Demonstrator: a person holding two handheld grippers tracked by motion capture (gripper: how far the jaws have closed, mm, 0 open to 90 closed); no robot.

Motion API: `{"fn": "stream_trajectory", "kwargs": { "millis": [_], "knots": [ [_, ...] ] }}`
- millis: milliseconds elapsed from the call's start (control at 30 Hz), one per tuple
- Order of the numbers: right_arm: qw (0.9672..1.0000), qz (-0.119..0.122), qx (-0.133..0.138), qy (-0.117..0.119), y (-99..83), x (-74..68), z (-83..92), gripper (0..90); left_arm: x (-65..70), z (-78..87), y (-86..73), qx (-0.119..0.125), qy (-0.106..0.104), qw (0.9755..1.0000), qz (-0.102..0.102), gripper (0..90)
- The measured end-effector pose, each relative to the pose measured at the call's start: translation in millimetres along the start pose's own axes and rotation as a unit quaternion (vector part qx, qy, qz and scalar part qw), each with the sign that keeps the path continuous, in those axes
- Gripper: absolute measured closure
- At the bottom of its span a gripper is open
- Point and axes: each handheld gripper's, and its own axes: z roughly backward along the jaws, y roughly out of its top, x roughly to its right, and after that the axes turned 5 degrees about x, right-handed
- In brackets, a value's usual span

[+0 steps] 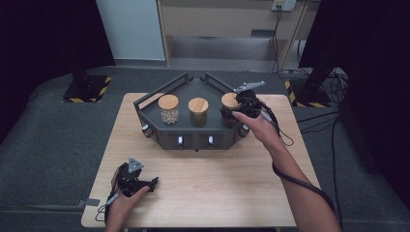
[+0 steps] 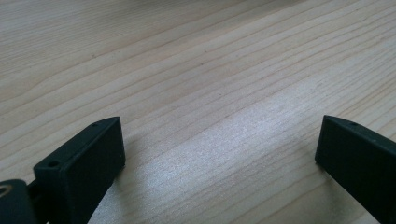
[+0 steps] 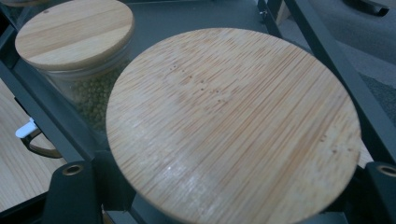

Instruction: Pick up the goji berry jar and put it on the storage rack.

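A dark angular rack (image 1: 164, 140) stands at the back of the wooden table (image 1: 212, 183) and holds three glass jars with bamboo lids. The left jar (image 1: 168, 109) contains pale round pieces, and the middle jar (image 1: 198, 111) (image 3: 74, 37) small greenish ones. My right gripper (image 1: 238, 107) (image 3: 229, 186) reaches in from the right and is shut on the right jar (image 1: 228, 102), whose lid (image 3: 233, 121) lies between the two jaws. My left gripper (image 1: 153, 182) (image 2: 219, 140) rests near the table's front left corner, open, with bare wood between its jaws.
The rack's raised rails (image 3: 327, 60) run close along the far side of the held jar. Small white-tipped knobs (image 1: 180, 140) line the rack's front wall. A cable (image 1: 300, 181) trails from the right gripper along the forearm.
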Motion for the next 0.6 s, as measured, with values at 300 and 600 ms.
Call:
{"fn": "stream_trajectory", "kwargs": {
  "millis": [300,600],
  "knots": [
    [1.0000,-0.003,-0.002,0.001,-2.7,0.5,-9.1,26.4,-0.1,0.0,0.0,0.000,0.000,1.0000,0.000,0.0],
    [1.0000,-0.004,-0.004,0.002,-5.4,-0.5,-17.2,26.4,-0.1,0.0,0.0,0.000,0.000,1.0000,0.000,0.1]
  ]
}}
